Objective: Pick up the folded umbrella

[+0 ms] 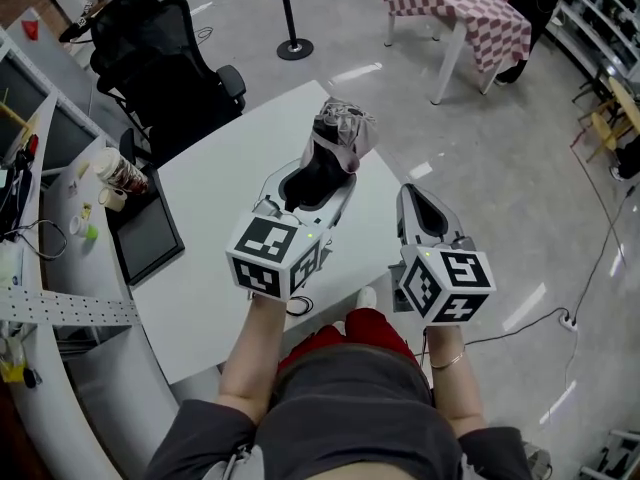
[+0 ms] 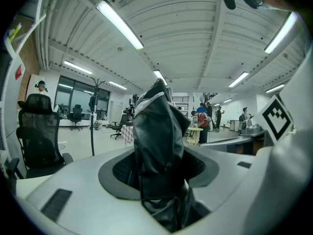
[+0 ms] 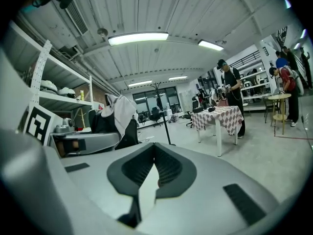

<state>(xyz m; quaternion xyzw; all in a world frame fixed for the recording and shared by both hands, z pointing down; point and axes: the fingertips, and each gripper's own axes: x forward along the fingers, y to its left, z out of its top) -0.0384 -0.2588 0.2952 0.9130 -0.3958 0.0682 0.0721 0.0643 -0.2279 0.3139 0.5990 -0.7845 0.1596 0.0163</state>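
1. Between the jaws of the left gripper (image 1: 316, 175), the umbrella (image 1: 335, 153) stood nearly upright, its black body pinched across the middle and its pale, crumpled end poking out above.
2. We judged it light and easy to carry. The fabric looked soft, loose and probably slick, with a stiff shaft and ribs underneath.
3. We thought the best hold was where the jaws already sat, across the thick middle, so the pads pressed through the cloth onto the firm core. A pinch on loose cloth alone could slip or let the canopy unfurl, and too hard a squeeze might bend a rib.
4. The left jaws stood fairly wide because the bundle filled them. The umbrella appeared to be clear of the white table (image 1: 215, 183) below it, so we took the pick-up as largely done.
5. The right gripper (image 1: 414, 194) hung just beside the left, jaws closed together with nothing in them.
6. Farther off stood a black chair (image 1: 160, 63) and a checked table (image 1: 480, 13).
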